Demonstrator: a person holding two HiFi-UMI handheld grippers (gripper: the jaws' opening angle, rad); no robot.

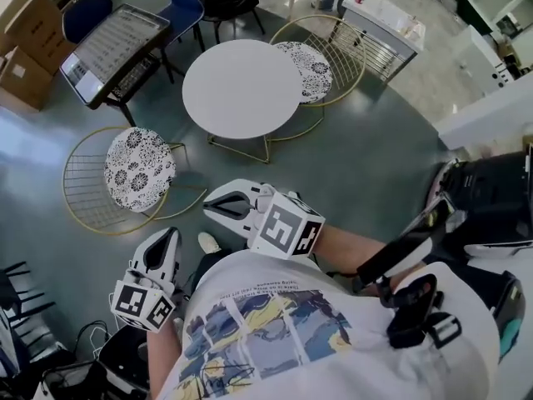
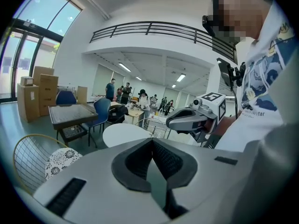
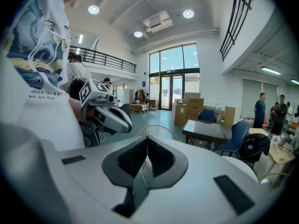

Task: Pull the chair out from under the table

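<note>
The person stands a little back from the round white table point(image 1: 241, 88) and holds both claws close in front of the body. The left claw point(image 1: 169, 237) is clenched, its pads pressed together with nothing between them. The right claw point(image 1: 213, 207) is clenched too, and also empty. Two gold wire chairs stand at the table. The far chair point(image 1: 337, 48) has its patterned cushion point(image 1: 310, 69) partly under the table top. The near chair point(image 1: 83, 186), on the left side, stands clear of the table, its seat fully in the open. Neither claw touches a chair; both are well apart from them. Beyond the table there are a dark square table point(image 1: 112, 48), blue chairs point(image 1: 185, 2) and cardboard boxes point(image 1: 25, 52).
</note>
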